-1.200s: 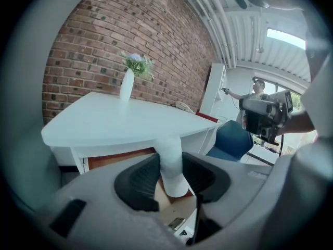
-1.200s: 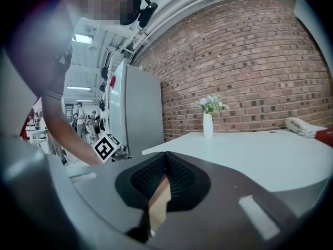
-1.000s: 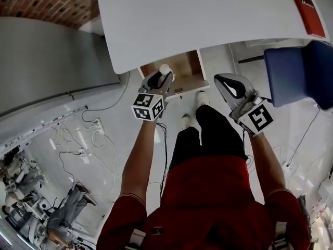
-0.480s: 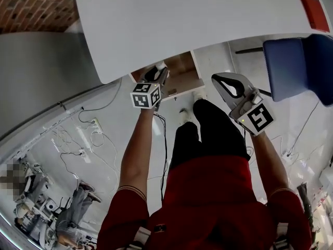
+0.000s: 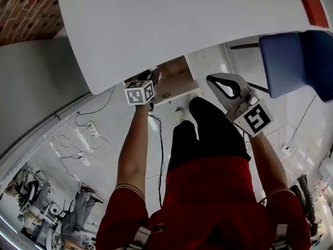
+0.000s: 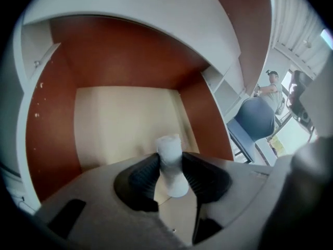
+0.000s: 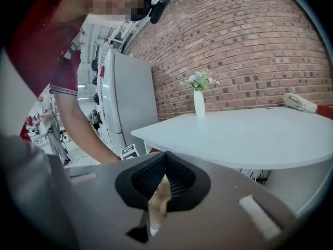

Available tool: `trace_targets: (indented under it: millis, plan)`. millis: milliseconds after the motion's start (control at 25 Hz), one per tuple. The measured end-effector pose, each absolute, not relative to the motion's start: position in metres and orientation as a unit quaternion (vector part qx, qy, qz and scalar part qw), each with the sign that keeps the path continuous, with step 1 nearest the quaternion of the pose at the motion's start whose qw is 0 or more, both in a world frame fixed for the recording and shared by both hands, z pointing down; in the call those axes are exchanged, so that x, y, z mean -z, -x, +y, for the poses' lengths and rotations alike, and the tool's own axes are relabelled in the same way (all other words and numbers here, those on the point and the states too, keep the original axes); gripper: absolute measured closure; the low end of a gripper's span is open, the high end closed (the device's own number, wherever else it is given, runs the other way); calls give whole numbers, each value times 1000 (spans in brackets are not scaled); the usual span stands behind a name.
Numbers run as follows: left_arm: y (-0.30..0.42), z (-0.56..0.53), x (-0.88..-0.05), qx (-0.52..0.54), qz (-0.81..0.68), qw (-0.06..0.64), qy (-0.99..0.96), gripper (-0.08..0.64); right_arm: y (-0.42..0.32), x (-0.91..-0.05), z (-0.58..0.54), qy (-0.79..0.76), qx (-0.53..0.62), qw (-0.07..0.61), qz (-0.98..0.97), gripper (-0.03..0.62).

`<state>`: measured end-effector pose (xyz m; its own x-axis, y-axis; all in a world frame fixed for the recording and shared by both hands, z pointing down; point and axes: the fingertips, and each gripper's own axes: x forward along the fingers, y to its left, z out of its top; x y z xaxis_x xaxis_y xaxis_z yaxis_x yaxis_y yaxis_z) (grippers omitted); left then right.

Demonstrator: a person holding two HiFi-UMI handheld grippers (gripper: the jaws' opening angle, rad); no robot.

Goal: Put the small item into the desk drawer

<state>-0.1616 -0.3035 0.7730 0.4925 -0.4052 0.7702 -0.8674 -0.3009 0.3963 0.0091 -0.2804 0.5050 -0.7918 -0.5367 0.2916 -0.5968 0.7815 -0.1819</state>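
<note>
At the left, the small white item is clamped between the pads of the left tongs. It is held over the pale bottom of the open desk drawer, which is seen under the edge of the white surface. Further right, the right tongs are held in the air with the tips closed together and nothing gripped, and a blue chair is seen beside them.
</note>
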Motion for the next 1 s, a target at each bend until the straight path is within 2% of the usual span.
trace_targets:
  millis: [480,1000]
  plan:
    - [167,-314,-811,-293,-442,454,-716,417,-17,-519,-290,-307,-142,118,-934,580]
    - [168,-313,-821,-299,-449,457,-707,395,-29,-525,-291,-304,-146,124,-933,580]
